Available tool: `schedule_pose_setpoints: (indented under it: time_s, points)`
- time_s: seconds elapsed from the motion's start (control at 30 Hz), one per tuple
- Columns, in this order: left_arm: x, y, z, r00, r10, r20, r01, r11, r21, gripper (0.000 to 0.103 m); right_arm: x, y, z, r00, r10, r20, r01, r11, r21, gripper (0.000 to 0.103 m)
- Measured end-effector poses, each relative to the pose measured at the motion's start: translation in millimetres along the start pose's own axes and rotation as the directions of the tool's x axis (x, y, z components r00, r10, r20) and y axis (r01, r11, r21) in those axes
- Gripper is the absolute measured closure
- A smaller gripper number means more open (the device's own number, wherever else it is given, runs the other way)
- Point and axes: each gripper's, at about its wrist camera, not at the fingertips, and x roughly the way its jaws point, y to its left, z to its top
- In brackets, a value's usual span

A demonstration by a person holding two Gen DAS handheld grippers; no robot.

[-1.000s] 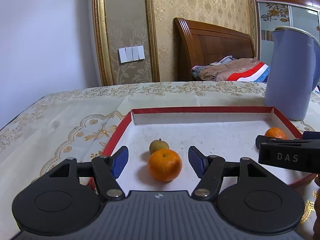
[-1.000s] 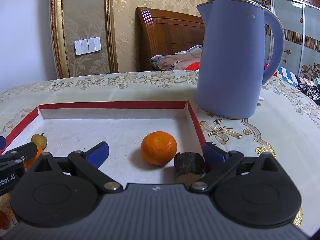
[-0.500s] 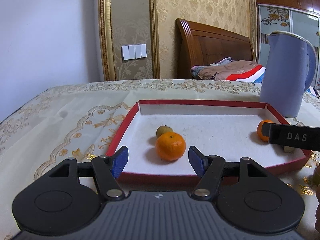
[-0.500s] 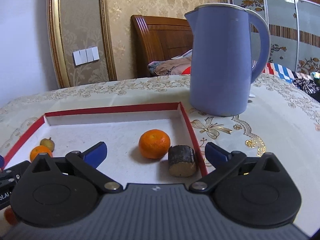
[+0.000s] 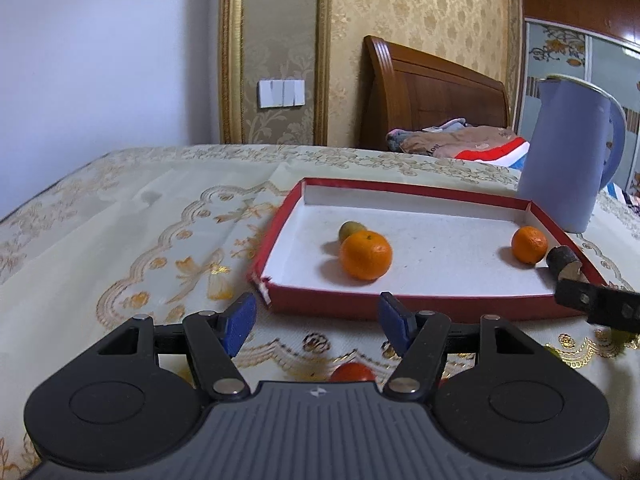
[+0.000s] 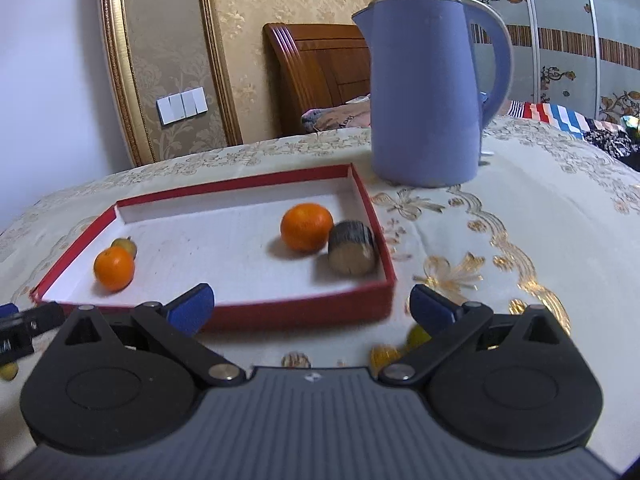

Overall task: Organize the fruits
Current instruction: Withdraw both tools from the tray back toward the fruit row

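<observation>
A red tray (image 5: 400, 304) (image 6: 304, 312) with a white floor holds an orange (image 5: 365, 255) (image 6: 114, 269) beside a small green-brown fruit (image 5: 349, 230) (image 6: 125, 245) at its left. A second orange (image 5: 529, 244) (image 6: 306, 227) and a short wooden log piece (image 5: 563, 261) (image 6: 352, 253) lie at its right. My left gripper (image 5: 318, 322) is open and empty, in front of the tray's near wall. My right gripper (image 6: 310, 308) is open and empty, also in front of the tray. A red fruit (image 5: 352, 372) lies on the cloth under the left gripper. Small yellow fruits (image 6: 386, 354) lie under the right gripper.
A tall blue kettle (image 5: 572, 160) (image 6: 428, 92) stands on the tablecloth just behind the tray's right corner. The table carries a cream and gold cloth (image 5: 120, 232). A wooden bed headboard (image 5: 432, 92) and a wall stand behind the table.
Both grippers have drawn back from over the tray to the cloth in front of it. The log piece, earlier by the right gripper's finger, now lies in the tray.
</observation>
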Motion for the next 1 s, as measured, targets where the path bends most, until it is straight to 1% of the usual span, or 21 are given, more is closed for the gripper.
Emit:
schedule_pose_setpoints:
  time_s: [0.1,0.23,0.5,0.67,0.73,0.8,0.9,1.0]
  points:
    - [-3,7,-3,1.0,0.001,-0.006,-0.002,1.0,-0.012,0.037,-12,1,-7,1.0,-0.008,0.013,0.008,1.0,-0.021,0.0]
    - [-9,14,-5,1.0,0.001,0.006,-0.001,0.999,-0.036,0.037,-24,0,-13,1.0,0.003,0.021,-0.002,1.0,-0.03,0.0]
    - [-18,17,-9,0.999,0.022,0.028,-0.021,0.999,-0.024,0.037,-37,-4,-24,1.0,0.011,-0.008,-0.011,1.0,-0.021,0.0]
    - [-19,20,-11,1.0,0.007,0.013,-0.007,1.0,-0.027,0.036,-42,-4,-29,1.0,0.019,-0.014,-0.02,0.999,-0.033,0.0]
    - [-16,16,-11,1.0,0.002,-0.001,-0.002,1.0,-0.007,0.034,-44,-7,-29,1.0,0.018,-0.008,-0.018,1.0,-0.019,0.0]
    - [-16,11,-13,1.0,-0.001,-0.01,0.002,1.0,0.027,0.034,-46,-12,-30,1.0,0.019,-0.01,-0.019,1.0,0.001,0.0]
    - [-16,5,-17,1.0,0.005,-0.006,-0.005,0.998,0.065,0.034,-45,-18,-30,1.0,0.019,-0.015,-0.018,0.999,0.035,0.0]
    - [-15,3,-18,0.999,-0.019,-0.025,0.021,0.997,0.074,0.034,-43,-20,-30,0.999,0.016,-0.029,-0.014,0.999,0.046,0.0]
